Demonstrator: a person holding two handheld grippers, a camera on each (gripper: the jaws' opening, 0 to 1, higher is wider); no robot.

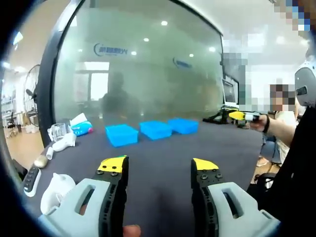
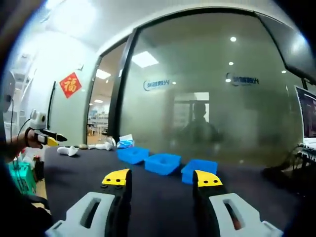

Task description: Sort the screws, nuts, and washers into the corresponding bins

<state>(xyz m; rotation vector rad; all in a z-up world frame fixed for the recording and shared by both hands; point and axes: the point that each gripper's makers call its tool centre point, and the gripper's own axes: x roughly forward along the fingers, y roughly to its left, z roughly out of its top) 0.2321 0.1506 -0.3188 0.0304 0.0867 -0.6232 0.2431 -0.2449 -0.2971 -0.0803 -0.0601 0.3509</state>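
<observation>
Three blue bins stand in a row at the far side of the dark table (image 1: 163, 168): left bin (image 1: 122, 134), middle bin (image 1: 155, 129), right bin (image 1: 183, 125). My left gripper (image 1: 159, 165) hovers open over the near part of the table, nothing between its yellow-tipped jaws. The right gripper (image 1: 244, 116) shows small at the far right, held in a hand. In the right gripper view the same bins (image 2: 132, 154), (image 2: 162, 163), (image 2: 198, 170) lie ahead of my open, empty right gripper (image 2: 162, 178). The left gripper (image 2: 44, 134) shows at the far left.
A frosted glass wall (image 1: 148, 74) rises behind the table. At the table's left end lie a clear cup (image 1: 58, 131), white gadgets (image 1: 64, 143), a blue-and-white pack (image 1: 81, 127) and a remote (image 1: 30, 180). A monitor (image 1: 230, 91) stands right. A green crate (image 2: 22, 178) sits beside the table.
</observation>
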